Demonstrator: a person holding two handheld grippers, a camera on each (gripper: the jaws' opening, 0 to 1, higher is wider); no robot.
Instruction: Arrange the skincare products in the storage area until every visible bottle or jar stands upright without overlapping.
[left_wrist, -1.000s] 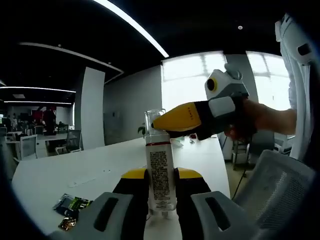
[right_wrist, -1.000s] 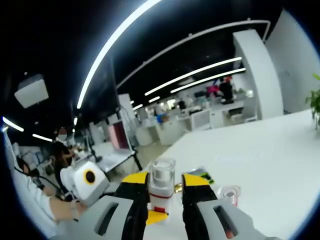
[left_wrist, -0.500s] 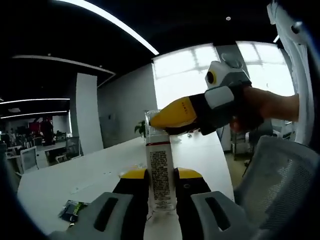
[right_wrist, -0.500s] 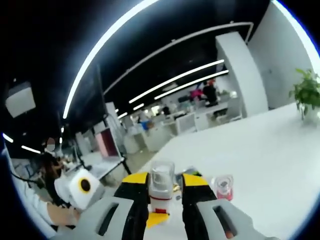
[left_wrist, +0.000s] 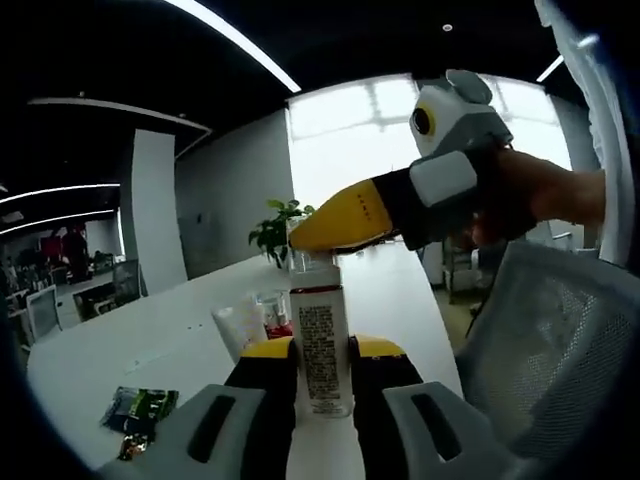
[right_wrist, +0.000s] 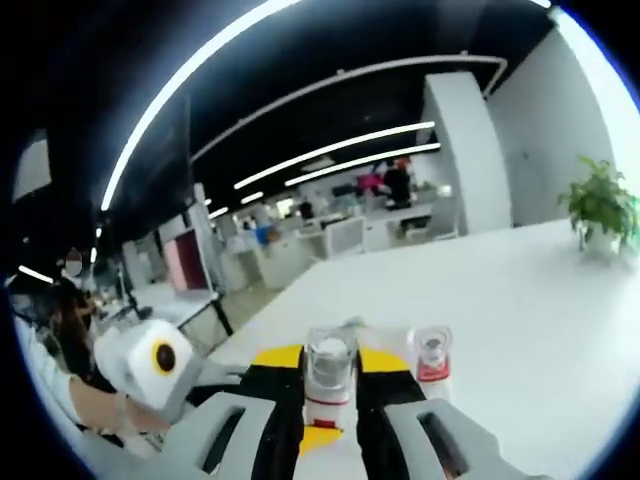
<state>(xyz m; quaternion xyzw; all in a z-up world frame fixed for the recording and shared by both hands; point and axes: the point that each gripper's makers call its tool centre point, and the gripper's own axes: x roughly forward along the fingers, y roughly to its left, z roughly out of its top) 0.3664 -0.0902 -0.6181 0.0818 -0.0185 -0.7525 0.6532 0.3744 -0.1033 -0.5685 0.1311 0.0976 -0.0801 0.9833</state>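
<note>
Both tools grip one white pump bottle (left_wrist: 320, 345) above the desk (left_wrist: 170, 345): left tool (left_wrist: 320, 395) clamps its body, right tool (right_wrist: 328, 385) its clear cap; placement, other products remain.

Dim room, blown-out window (left_wrist: 370, 130) glare, bright ceiling light strips (right_wrist: 180, 110), strong fisheye bending, soft edges

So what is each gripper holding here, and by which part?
Both hold one white bottle: the left gripper clamps its labelled body, the right gripper grips its clear cap.
</note>
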